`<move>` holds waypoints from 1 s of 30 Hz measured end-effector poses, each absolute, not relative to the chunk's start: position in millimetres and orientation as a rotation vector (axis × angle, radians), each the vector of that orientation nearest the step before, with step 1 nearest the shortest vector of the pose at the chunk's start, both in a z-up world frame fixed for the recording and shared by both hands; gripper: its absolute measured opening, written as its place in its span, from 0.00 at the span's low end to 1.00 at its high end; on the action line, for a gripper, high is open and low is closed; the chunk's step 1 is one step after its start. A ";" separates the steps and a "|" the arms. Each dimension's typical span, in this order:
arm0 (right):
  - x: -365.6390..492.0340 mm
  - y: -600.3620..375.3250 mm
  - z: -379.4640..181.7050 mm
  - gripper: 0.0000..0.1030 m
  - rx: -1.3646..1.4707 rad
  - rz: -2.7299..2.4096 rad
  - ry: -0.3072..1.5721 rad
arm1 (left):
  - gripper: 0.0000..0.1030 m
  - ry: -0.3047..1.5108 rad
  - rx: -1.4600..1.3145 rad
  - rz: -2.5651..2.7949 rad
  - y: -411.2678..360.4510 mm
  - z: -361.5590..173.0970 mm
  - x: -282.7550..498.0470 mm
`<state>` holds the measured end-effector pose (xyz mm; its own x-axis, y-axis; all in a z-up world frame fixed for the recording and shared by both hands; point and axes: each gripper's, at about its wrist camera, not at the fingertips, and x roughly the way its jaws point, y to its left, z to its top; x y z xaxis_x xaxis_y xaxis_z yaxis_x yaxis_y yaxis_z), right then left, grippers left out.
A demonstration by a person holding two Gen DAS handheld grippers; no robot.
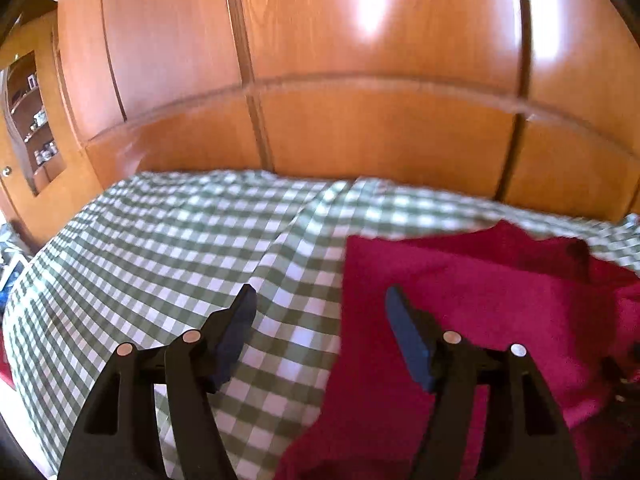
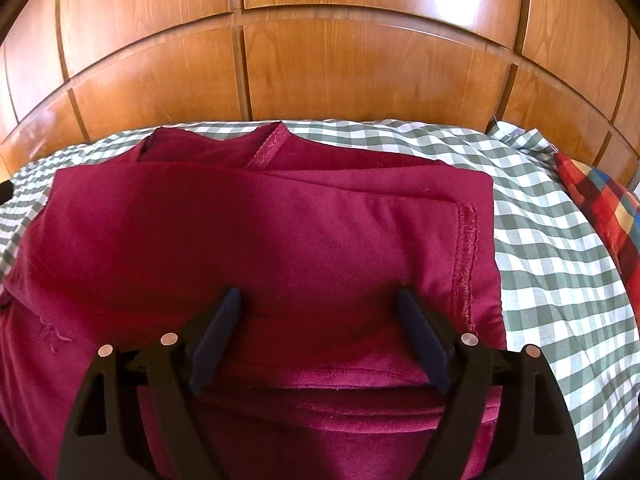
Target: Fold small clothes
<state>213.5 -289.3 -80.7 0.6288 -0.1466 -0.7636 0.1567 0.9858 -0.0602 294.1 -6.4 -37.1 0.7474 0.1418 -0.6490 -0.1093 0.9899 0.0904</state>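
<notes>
A dark red garment point(image 2: 280, 232) lies partly folded on a green and white checked cloth point(image 2: 560, 248). Its side parts are folded inward and a stitched hem runs down its right side. My right gripper point(image 2: 320, 300) is open and empty, just above the garment's near middle. In the left wrist view the same garment point(image 1: 460, 320) lies at the right. My left gripper point(image 1: 320, 296) is open and empty, above the garment's left edge, with its left finger over the checked cloth point(image 1: 180, 248).
A wooden panelled wall point(image 2: 340, 60) stands right behind the cloth's far edge. A red, blue and yellow plaid fabric point(image 2: 600, 208) lies at the far right. An alcove with shelves of small items point(image 1: 32, 120) is at the far left.
</notes>
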 end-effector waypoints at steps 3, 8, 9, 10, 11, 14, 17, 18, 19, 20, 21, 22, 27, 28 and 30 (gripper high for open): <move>214.0 -289.9 -80.6 0.79 0.015 -0.171 0.874 | 0.65 0.694 0.040 0.089 -12.4 -30.5 281.9; 217.0 -290.3 -81.8 0.80 0.015 -0.168 0.873 | 0.66 0.713 0.057 0.007 -29.2 -42.8 280.7; 217.4 -290.0 -82.0 0.81 0.014 -0.169 0.873 | 0.66 0.735 0.064 -0.001 -31.3 -49.0 284.6; 217.7 -290.2 -82.4 0.81 0.017 -0.168 0.872 | 0.66 0.766 0.071 -0.006 -32.1 -58.0 290.6; 218.0 -291.0 -82.8 0.81 0.023 -0.165 0.873 | 0.67 0.816 0.082 -0.004 -33.0 -70.5 298.9; 218.3 -290.9 -83.1 0.81 0.023 -0.165 0.872 | 0.77 0.904 0.002 -0.024 -21.8 -96.5 313.3; 218.7 -290.4 -83.0 0.81 0.023 -0.167 0.873 | 0.78 0.915 -0.058 -0.029 -12.4 -95.1 314.3; 219.1 -290.0 -83.0 0.81 0.022 -0.168 0.873 | 0.78 0.913 -0.064 -0.024 -11.5 -92.9 312.0; 219.3 -290.3 -83.0 0.81 0.021 -0.170 0.873 | 0.76 0.908 -0.068 -0.019 -10.9 -89.5 308.2; 219.4 -289.8 -82.8 0.81 0.019 -0.172 0.874 | 0.74 0.895 -0.062 -0.014 -10.6 -83.0 301.0; 219.3 -289.5 -82.3 0.81 0.018 -0.175 0.875 | 0.74 0.885 -0.054 -0.008 -10.7 -78.0 295.6; 219.0 -289.4 -81.4 0.83 0.016 -0.180 0.876 | 0.73 0.874 -0.049 0.001 -10.1 -72.4 288.7; 202.9 -284.9 -71.4 0.94 0.034 -0.223 0.892 | 0.73 0.773 -0.030 0.018 2.3 -33.5 239.8; 195.2 -281.7 -68.6 0.95 0.042 -0.222 0.897 | 0.74 0.752 -0.017 0.022 4.4 -27.3 229.7; 181.9 -274.4 -63.5 0.95 0.041 -0.217 0.894 | 0.74 0.722 -0.010 0.022 12.5 -15.7 206.6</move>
<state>181.9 -274.4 -63.5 0.6056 -0.1704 -0.7773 0.2043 0.9774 -0.0551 206.6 12.5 -15.7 0.7503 0.0162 -0.6609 -0.0232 0.9997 -0.0019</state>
